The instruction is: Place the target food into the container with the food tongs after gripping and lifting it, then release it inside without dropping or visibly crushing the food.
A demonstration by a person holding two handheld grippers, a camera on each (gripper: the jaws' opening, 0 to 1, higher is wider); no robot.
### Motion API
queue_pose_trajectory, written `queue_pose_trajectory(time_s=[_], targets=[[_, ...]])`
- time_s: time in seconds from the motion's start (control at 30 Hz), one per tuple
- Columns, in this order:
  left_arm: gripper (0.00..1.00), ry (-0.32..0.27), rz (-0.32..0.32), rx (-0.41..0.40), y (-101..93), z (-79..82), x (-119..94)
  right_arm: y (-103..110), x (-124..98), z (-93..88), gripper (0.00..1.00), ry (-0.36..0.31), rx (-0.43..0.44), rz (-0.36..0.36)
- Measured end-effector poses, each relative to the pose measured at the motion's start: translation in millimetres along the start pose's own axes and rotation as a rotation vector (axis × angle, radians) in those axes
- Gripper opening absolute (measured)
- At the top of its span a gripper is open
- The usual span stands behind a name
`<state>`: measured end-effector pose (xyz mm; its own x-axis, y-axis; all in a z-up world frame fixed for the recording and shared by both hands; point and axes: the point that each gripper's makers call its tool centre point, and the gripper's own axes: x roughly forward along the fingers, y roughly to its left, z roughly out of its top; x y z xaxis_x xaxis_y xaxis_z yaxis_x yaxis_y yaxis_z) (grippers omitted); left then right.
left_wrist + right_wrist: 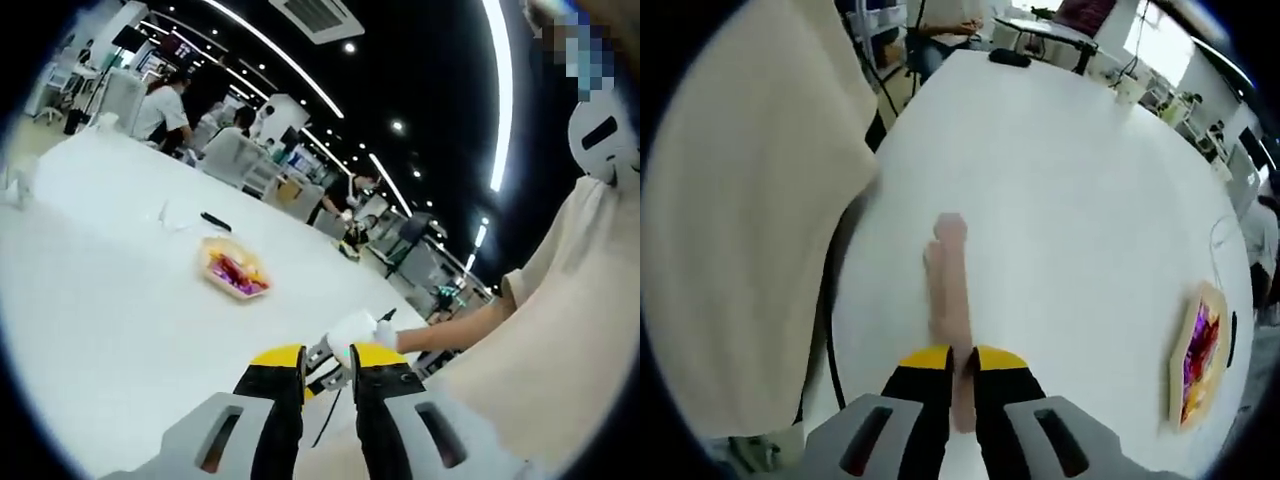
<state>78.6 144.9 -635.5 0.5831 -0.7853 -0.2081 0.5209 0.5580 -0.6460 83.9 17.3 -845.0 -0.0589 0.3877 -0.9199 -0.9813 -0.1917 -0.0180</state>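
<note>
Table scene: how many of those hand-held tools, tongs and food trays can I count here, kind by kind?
Tools: 2, the left tool and the right tool
Food tongs: 1, clamped in the right tool
Food tray: 1, on the white table
Total: 4

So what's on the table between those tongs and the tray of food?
Nothing: in the right gripper view, bare white table runs from the tongs, held in the right gripper, to the tray at the far edge.
</note>
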Motion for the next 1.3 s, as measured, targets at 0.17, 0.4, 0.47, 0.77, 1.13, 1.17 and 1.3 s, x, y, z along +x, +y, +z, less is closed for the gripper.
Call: queue_pose_trajectory(time_s=[0.17, 0.4, 0.47, 0.77, 1.13, 1.17, 1.3], targets=[[0.15, 0.003, -0.008, -0.002, -1.9, -0.6, 6.0, -3.2, -13.5, 12.8, 0.06, -0.103, 0.172, 0.001], [0.19, 0.019, -0.004, 0.002, 1.9, -1.8, 7.1, -13.6, -45.7, 41.8, 0.06, -0.319, 0.432, 0.048], [0.19, 0.028, 0.006, 0.004, 4.6, -3.1, 5.0, -11.9, -60.7, 61.4, 0.06, -0.439, 0.548, 0.117], [0.21, 0.038, 0.017, 0.020, 8.5, -4.0, -5.7, 3.2, -105.5, 109.1, 0.06, -0.655, 0.649, 0.329], [0.23, 0.261, -0.031, 0.298, -9.1, -20.9, -7.8, 22.0, -132.0, 125.3, 0.06, -0.658, 0.720, 0.653], [0.23, 0.260, -0.032, 0.300, -9.4, -20.8, -7.6, 24.7, -133.7, 125.9, 0.06, -0.653, 0.711, 0.673], [0.20, 0.253, -0.064, 0.351, -15.0, -20.7, -4.7, 30.5, -135.0, 128.7, 0.06, -0.624, 0.684, 0.699]])
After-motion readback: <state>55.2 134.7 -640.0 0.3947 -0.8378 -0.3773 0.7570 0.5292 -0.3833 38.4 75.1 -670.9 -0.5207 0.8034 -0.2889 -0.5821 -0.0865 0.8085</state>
